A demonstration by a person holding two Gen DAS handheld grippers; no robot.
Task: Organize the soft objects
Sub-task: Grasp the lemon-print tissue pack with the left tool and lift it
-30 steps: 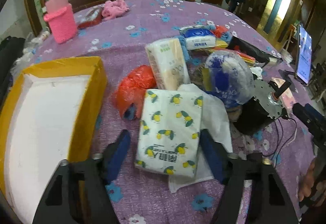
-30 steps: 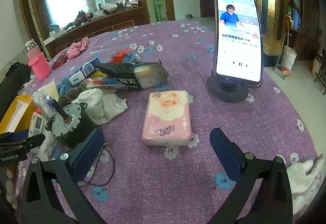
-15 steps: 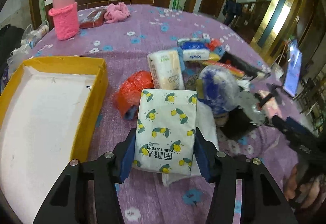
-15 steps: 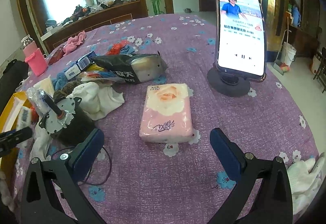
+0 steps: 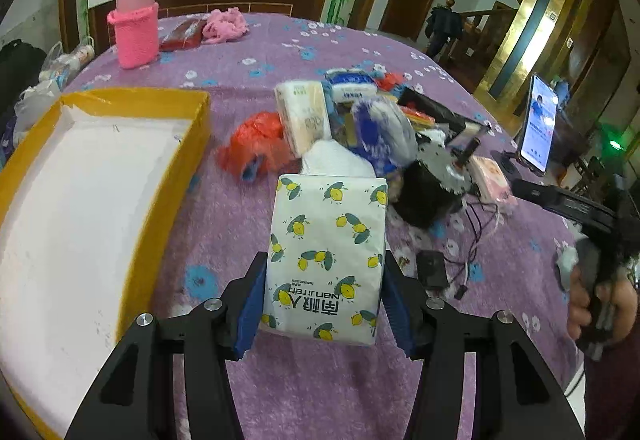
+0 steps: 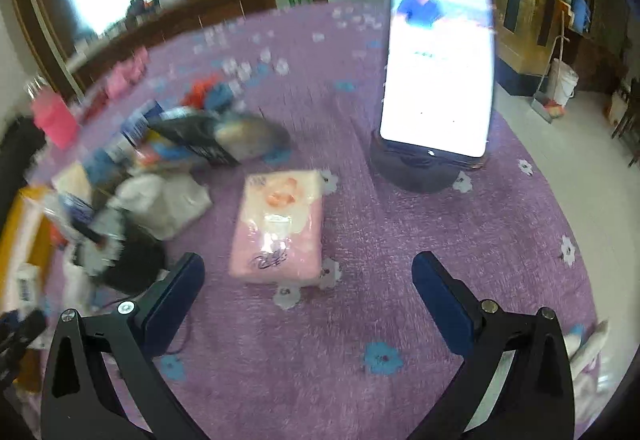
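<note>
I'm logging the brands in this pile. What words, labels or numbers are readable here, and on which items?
"Nanjiren", seen upside down with Chinese characters beside it: lemon-print tissue pack held in the left gripper.
Pink tissue pack: script logo, too blurred to read.
Phone: screen text too blurred.
Blue-and-white pack: lettering too small.
Cream tissue pack: print unreadable.
</note>
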